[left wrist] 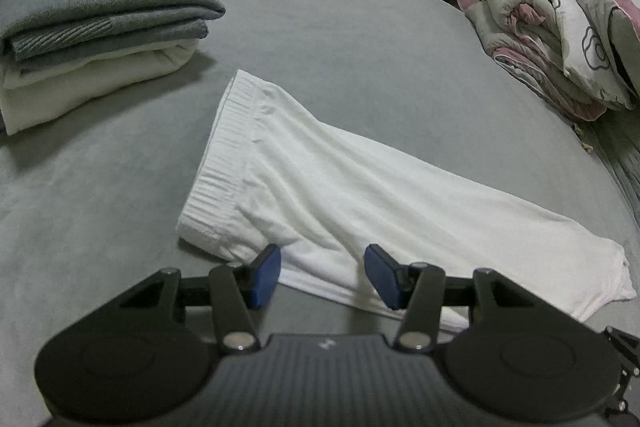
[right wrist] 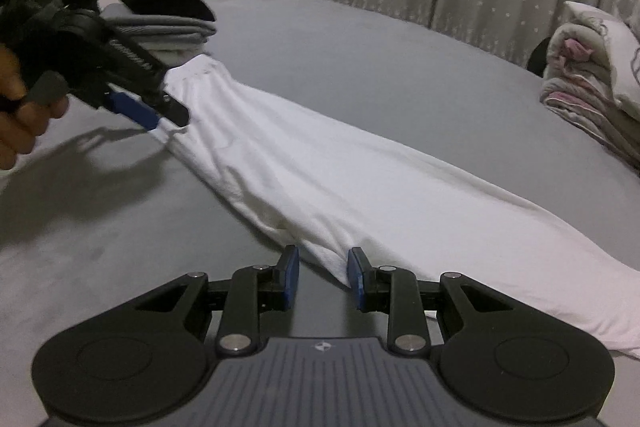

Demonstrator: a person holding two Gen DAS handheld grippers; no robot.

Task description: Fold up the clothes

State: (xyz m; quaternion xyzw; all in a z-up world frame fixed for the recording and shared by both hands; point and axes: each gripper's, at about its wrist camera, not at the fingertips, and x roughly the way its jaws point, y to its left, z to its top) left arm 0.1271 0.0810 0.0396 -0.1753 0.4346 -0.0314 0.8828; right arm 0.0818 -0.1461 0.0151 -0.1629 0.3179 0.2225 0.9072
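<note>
White trousers (left wrist: pixel 320 187) lying flat and lengthwise on the grey bed (left wrist: pixel 360 39), folded to one leg's width, waistband toward the stack (left wrist: pixel 96 39) of folded clothes at far left. Left gripper (left wrist: pixel 322 275) poised over the near edge close to the waistband, jaws moderately apart, blue pads either side of the cloth, nothing pinched. Right gripper (right wrist: pixel 323 277) down at the near edge further along the leg, jaws narrower but parted, cloth edge between the pads, seemingly not yet clamped; hard to tell whether one pad brushes the fabric. Seen from the right wrist, left gripper tips right at the cloth by the waistband.

Risks from here: closing too shallow and catching only the top layer, so the lower leg stays behind and the fold splits open. Uneven lifting by the two hands, skewing the fold line. Pads biting the bedsheet along with the cloth, dragging both. Swinging the waistband end too far and knocking the stack
</note>
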